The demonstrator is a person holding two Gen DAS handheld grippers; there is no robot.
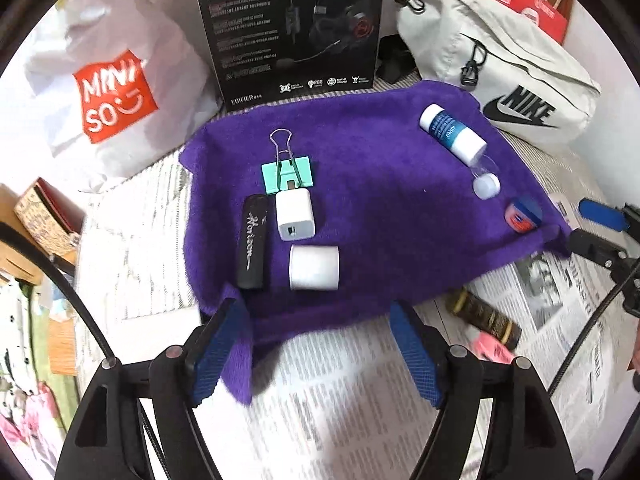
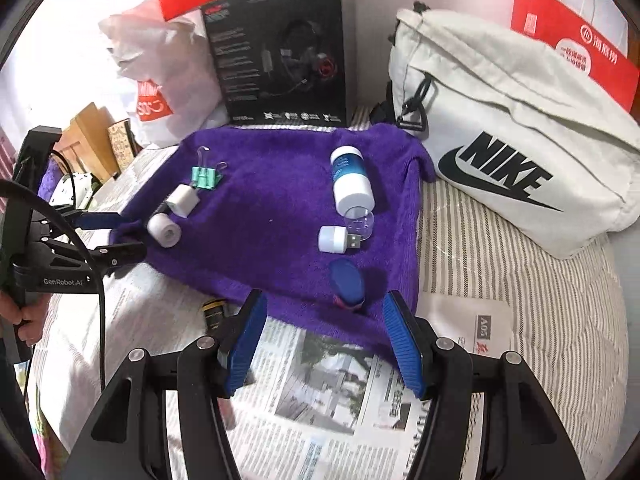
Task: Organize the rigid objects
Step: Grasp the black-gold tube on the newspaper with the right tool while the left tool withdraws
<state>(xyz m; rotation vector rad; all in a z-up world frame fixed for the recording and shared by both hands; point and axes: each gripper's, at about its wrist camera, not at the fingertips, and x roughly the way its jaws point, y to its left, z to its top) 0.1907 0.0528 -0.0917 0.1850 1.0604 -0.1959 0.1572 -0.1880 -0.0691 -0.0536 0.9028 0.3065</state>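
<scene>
A purple towel (image 1: 372, 208) (image 2: 272, 216) holds several small items. On its left lie a green binder clip (image 1: 287, 174) (image 2: 205, 177), a white charger cube (image 1: 294, 215) (image 2: 183, 200), a black stick (image 1: 252, 253) and a white cylinder (image 1: 314, 267) (image 2: 164, 230). On its right lie a blue-and-white bottle (image 1: 452, 133) (image 2: 350, 178), a small white USB light (image 1: 486, 185) (image 2: 339, 239) and a small blue-lidded jar (image 1: 523, 216) (image 2: 347, 282). My left gripper (image 1: 316, 356) is open and empty at the towel's near edge. My right gripper (image 2: 324, 344) is open and empty just before the jar.
Newspaper (image 2: 320, 396) covers a striped bed. A black headset box (image 1: 288, 28) (image 2: 280, 56), a white Miniso bag (image 1: 112, 92), a white Nike bag (image 2: 512, 140) (image 1: 500, 68) and a red bag (image 2: 576, 48) stand behind. A dark tube (image 1: 484, 318) and a pink item (image 1: 492, 350) lie on the newspaper.
</scene>
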